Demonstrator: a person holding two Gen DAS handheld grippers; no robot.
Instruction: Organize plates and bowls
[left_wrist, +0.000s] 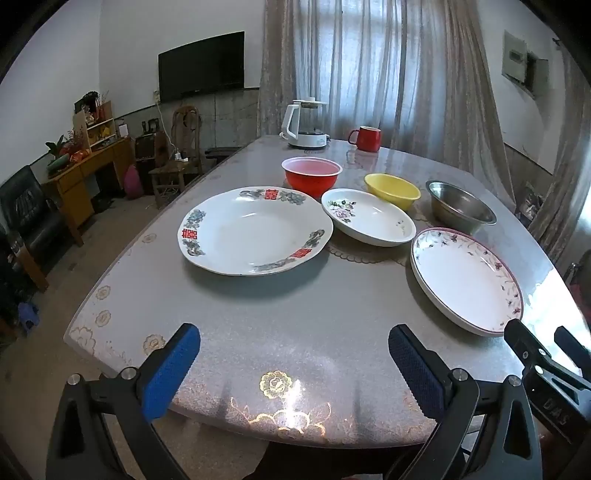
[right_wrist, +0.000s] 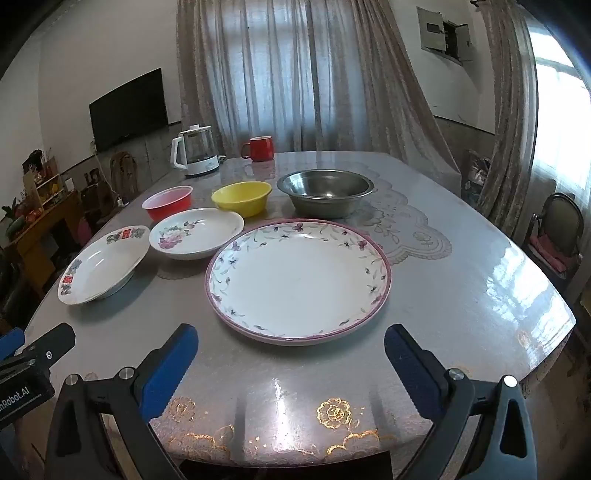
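Note:
On the grey table (left_wrist: 295, 314) lie three plates: a large white plate with red characters (left_wrist: 255, 230) (right_wrist: 103, 264), a small flowered deep plate (left_wrist: 369, 216) (right_wrist: 197, 232), and a pink-rimmed floral plate (left_wrist: 465, 280) (right_wrist: 299, 280). Behind them stand a red bowl (left_wrist: 312, 175) (right_wrist: 168, 201), a yellow bowl (left_wrist: 392, 190) (right_wrist: 242, 197) and a steel bowl (left_wrist: 460, 206) (right_wrist: 325, 190). My left gripper (left_wrist: 293, 345) is open and empty above the table's near edge. My right gripper (right_wrist: 291, 345) is open and empty just before the pink-rimmed plate.
A white kettle (left_wrist: 306, 123) (right_wrist: 194, 155) and a red mug (left_wrist: 365, 138) (right_wrist: 260, 148) stand at the table's far end. A lace mat (right_wrist: 399, 225) lies under the steel bowl. Chairs and a wooden desk (left_wrist: 85, 173) stand to the left.

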